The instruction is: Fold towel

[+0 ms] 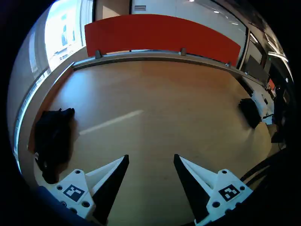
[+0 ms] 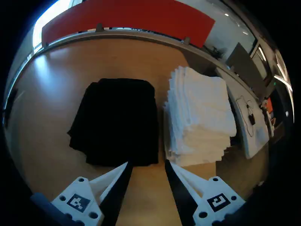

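In the right gripper view a stack of folded black towels (image 2: 116, 120) lies on the wooden table (image 2: 56, 94), with a taller stack of folded white towels (image 2: 199, 116) beside it on the right. My right gripper (image 2: 148, 165) is open just in front of both stacks, nothing between its fingers. In the left gripper view my left gripper (image 1: 151, 158) is open over bare wooden table (image 1: 150, 101), holding nothing. A crumpled black cloth (image 1: 52, 139) lies at the left edge, well left of the fingers. Another dark item (image 1: 250, 112) sits at the far right.
A red divider panel (image 1: 158, 35) stands along the table's far edge on a grey rail (image 1: 150, 56). A white desk surface with a cable and small dark device (image 2: 250, 118) lies right of the white stack. Windows (image 1: 62, 30) are at the far left.
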